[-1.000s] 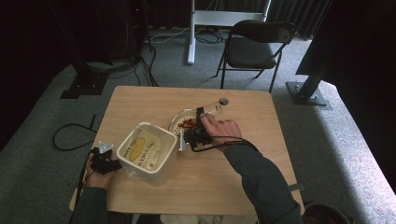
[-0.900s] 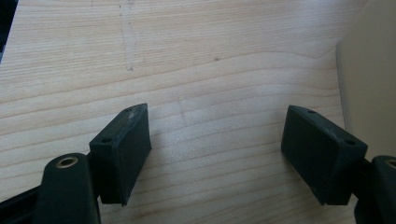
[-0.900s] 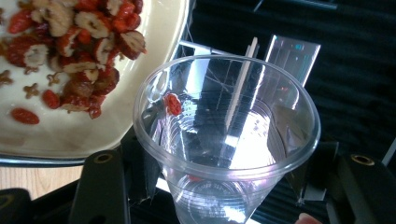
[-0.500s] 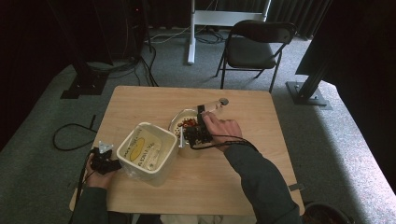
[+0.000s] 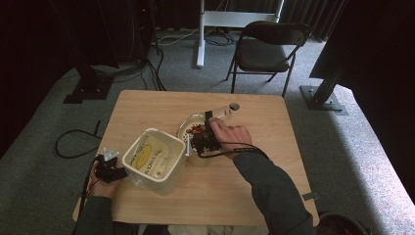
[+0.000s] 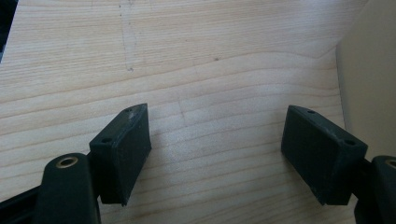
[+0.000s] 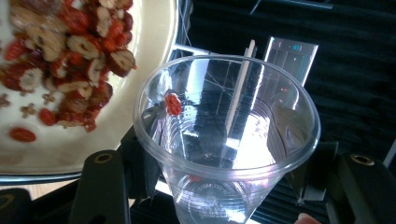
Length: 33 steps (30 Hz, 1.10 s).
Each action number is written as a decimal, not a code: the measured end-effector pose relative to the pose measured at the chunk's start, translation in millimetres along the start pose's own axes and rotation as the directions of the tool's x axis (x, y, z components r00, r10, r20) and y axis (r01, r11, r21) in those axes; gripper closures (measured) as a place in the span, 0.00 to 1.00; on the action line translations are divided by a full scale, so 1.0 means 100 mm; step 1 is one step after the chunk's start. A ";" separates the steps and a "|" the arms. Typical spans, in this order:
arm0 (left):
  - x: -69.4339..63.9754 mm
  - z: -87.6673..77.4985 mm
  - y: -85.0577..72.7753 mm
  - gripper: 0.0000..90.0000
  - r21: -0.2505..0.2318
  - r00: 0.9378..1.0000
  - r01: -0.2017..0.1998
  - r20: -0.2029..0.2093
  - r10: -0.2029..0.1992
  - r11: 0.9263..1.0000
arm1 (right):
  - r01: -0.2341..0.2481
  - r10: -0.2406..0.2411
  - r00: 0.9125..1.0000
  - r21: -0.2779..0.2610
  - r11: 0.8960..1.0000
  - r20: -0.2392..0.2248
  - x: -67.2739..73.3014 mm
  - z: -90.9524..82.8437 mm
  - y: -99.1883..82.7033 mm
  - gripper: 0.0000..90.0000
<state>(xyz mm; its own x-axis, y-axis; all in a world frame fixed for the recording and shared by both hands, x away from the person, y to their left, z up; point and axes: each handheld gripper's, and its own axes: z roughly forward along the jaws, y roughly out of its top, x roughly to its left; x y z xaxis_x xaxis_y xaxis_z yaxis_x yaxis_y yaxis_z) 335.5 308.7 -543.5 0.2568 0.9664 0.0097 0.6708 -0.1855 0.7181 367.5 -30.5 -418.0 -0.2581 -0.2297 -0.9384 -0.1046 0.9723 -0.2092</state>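
Two grippers: right gripper (image 7: 219, 186) clamps clear cup (image 7: 226, 135) beside plate (image 7: 140, 116) of dried fruit (image 7: 70, 56); we keep cup tilted, steady. Left gripper (image 6: 219, 154) released, near tub (image 5: 154, 159).

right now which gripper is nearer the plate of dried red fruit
Right. The right gripper holds a clear plastic cup at the plate's edge; the left gripper sits beyond the cream bin.

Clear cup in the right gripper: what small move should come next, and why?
Probably tilt the clear cup a little further toward the plate. The right gripper grips it beside the plate's rim, and one red piece clings to its inner wall.
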 end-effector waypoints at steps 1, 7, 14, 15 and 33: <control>0.00 0.00 0.00 0.27 0.000 1.000 0.000 0.000 0.000 1.000 | 0.004 -0.004 1.000 -0.011 1.000 -0.006 0.01 -0.03 0.02 0.42; 0.00 0.00 0.00 0.27 0.000 1.000 0.000 0.000 0.000 1.000 | -0.024 0.024 1.000 -0.025 0.999 -0.021 -0.01 -0.04 0.00 0.42; 0.00 0.00 0.00 0.27 0.003 1.000 0.000 -0.001 0.000 1.000 | -0.265 0.253 0.960 -0.094 0.960 -0.122 -0.14 -0.07 -0.13 0.42; 0.00 0.00 0.00 0.27 0.003 1.000 0.000 -0.001 0.000 1.000 | -0.274 0.262 0.957 -0.094 0.957 -0.124 -0.15 -0.06 -0.15 0.42; 0.00 0.00 0.00 0.27 0.001 1.000 0.000 -0.001 0.000 1.000 | -0.667 0.595 0.724 -0.132 0.734 -0.350 -0.28 -0.02 -0.52 0.41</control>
<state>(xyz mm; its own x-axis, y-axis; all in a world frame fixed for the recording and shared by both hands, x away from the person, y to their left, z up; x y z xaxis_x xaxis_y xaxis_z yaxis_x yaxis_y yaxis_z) 335.7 308.6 -543.4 0.2557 0.9667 0.0103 0.6717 -0.1853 0.7172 378.7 -74.3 -380.5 -0.5851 0.3966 -0.7074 -0.0312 0.8606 0.5083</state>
